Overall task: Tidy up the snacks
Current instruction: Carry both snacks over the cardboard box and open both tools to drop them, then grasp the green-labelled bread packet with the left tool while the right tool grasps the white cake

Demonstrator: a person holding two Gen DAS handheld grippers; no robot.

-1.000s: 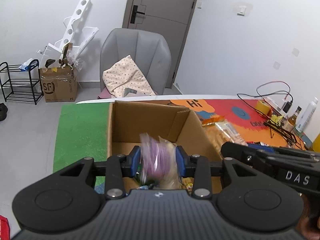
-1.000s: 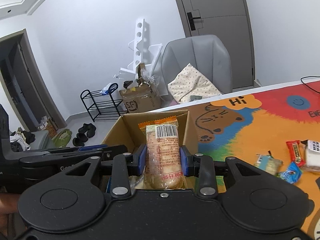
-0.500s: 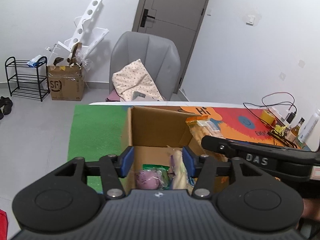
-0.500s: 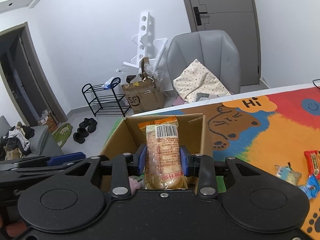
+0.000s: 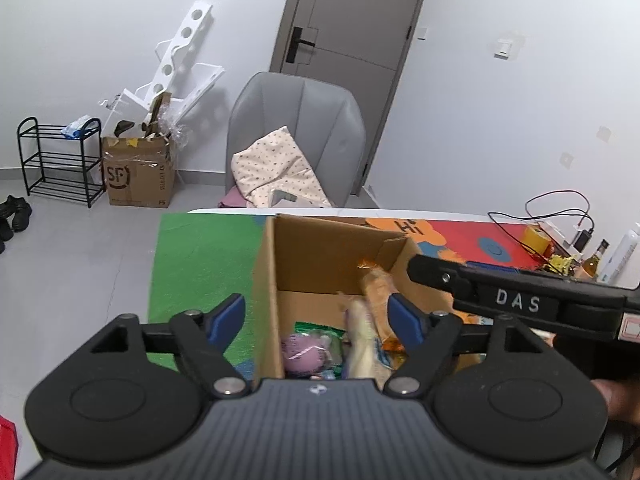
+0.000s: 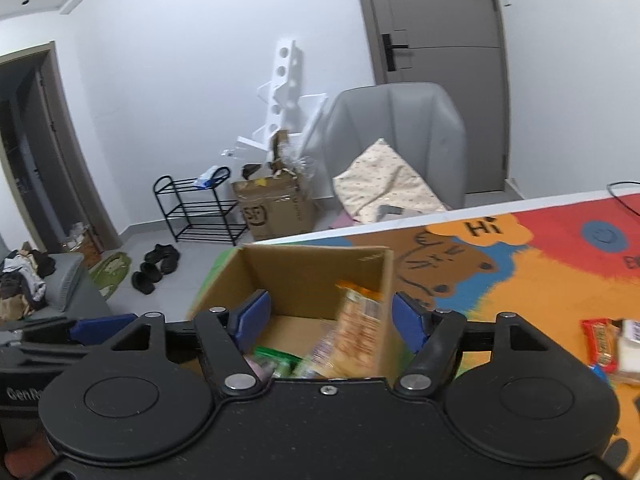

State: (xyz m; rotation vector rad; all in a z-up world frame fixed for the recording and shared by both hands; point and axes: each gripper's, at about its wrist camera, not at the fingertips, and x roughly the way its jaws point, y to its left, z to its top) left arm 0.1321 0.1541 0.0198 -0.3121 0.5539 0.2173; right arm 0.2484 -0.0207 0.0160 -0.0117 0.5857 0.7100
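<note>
1. While both pairs of jaws are opening, the left gripper (image 5: 316, 316) hangs over the open brown cardboard box (image 5: 320, 248), its blue pads spread wide with nothing pressed between them.
2. Left wrist view: the left-hand pad sits outside the box wall over the green part of the table mat (image 5: 200, 256), and the right-hand pad is above the box interior, just beside the snacks.
3. Down on the box floor lies a round purple snack in clear wrap (image 5: 302, 354), with a green packet (image 5: 316, 328) just behind it at 12 o'clock.
4. At 3 o'clock of the purple one, a pale long packet (image 5: 362, 340) leans tilted; it is blurred.
5. Over to the right gripper (image 6: 330, 314): fingers apart, pads clear of everything.
6. Between those pads, an orange-ended clear bread packet with a barcode (image 6: 356, 332) is tilted against the box's right wall, smeared by motion blur, touching neither pad as far as I can see.
7. From the left wrist view the same bread packet shows at 1 o'clock of the pale packet, orange end uppermost.
8. The right gripper's long black body lettered "DAS" crosses that view at 3 o'clock, above the box's right edge.
9. More snacks wait on the colourful cartoon mat (image 6: 540, 272): a red rectangular wrapper (image 6: 599, 344) at 3 o'clock of the box, well apart from it, and a white packet (image 6: 630, 340) touching its right side.
</note>
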